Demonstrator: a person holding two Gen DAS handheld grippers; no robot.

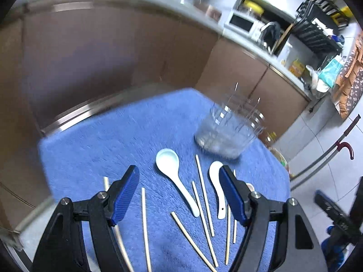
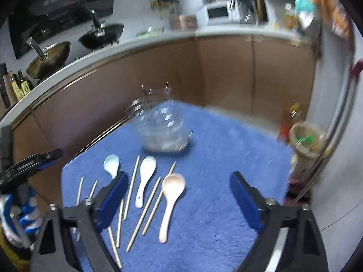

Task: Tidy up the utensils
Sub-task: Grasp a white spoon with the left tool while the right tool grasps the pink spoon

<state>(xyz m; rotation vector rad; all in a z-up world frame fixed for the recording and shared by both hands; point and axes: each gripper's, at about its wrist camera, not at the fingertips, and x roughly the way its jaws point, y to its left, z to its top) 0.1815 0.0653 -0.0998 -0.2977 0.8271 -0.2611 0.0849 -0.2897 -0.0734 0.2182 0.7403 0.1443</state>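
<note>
both grippers spread wide, holding nothing: left gripper, right gripper. spoons and chopsticks lie scattered on blue towel, near side of clear holder.

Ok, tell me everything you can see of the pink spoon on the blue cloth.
The pink spoon is a pale pinkish soup spoon that looks like ceramic or plastic, with a round, deep bowl and a short, thick handle. It lies flat, bowl up and empty, on the blue cloth, bowl toward the clear container, handle toward the camera. A chopstick lies against its left side, apparently passing under the bowl's edge. The right gripper frames it with open fingers, not touching. In the left wrist view it is almost hidden.
</note>
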